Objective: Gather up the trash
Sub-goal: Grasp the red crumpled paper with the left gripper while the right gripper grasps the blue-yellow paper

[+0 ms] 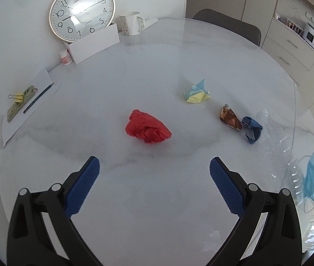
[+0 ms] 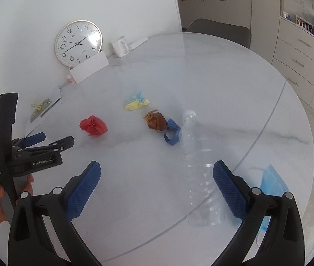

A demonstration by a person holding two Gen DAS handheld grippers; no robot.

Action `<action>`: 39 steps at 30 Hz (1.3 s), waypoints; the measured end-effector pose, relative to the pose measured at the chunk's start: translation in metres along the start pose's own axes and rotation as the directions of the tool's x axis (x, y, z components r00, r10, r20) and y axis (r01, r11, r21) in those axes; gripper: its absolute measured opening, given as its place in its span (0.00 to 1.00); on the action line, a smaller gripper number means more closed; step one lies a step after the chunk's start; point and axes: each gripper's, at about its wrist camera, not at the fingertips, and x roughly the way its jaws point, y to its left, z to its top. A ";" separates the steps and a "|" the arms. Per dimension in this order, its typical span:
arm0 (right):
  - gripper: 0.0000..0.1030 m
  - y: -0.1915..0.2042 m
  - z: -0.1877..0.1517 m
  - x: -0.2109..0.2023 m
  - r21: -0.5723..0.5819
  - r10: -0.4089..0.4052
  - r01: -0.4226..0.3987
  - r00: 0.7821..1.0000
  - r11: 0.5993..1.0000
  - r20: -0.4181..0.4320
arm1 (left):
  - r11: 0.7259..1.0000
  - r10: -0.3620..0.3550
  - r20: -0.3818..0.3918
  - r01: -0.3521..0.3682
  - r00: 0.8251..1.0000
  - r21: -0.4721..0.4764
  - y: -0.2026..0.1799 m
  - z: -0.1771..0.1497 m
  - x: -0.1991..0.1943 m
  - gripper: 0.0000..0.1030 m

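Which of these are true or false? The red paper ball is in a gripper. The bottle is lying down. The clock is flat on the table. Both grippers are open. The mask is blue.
1. The red paper ball is in a gripper. False: it lies on the table, ahead of the open left gripper, touched by nothing.
2. The bottle is lying down. True: it lies on its side with the cap pointing away.
3. The clock is flat on the table. False: it stands up, leaning against the wall behind a white box.
4. Both grippers are open. True: the left one and the right gripper both have their fingers spread wide and hold nothing.
5. The mask is blue. True.
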 end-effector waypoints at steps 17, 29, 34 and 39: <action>0.98 0.037 0.103 0.206 -0.104 -0.047 0.035 0.991 0.994 -0.122 | 0.999 -0.039 -0.073 0.040 0.997 0.010 0.009 0.034 0.113 0.81; 0.98 0.051 0.113 0.253 -0.216 -0.053 0.027 0.991 0.976 -0.120 | 0.995 -0.089 -0.077 0.085 0.993 -0.061 0.029 0.039 0.130 0.52; 0.89 0.057 0.111 0.258 -0.241 -0.055 0.025 0.991 0.970 -0.119 | 0.992 -0.100 -0.076 0.094 0.992 -0.079 0.032 0.036 0.129 0.51; 0.66 0.059 0.108 0.262 -0.236 -0.046 0.010 0.988 0.972 -0.146 | 0.989 -0.119 -0.078 0.111 0.990 -0.101 0.038 0.034 0.127 0.50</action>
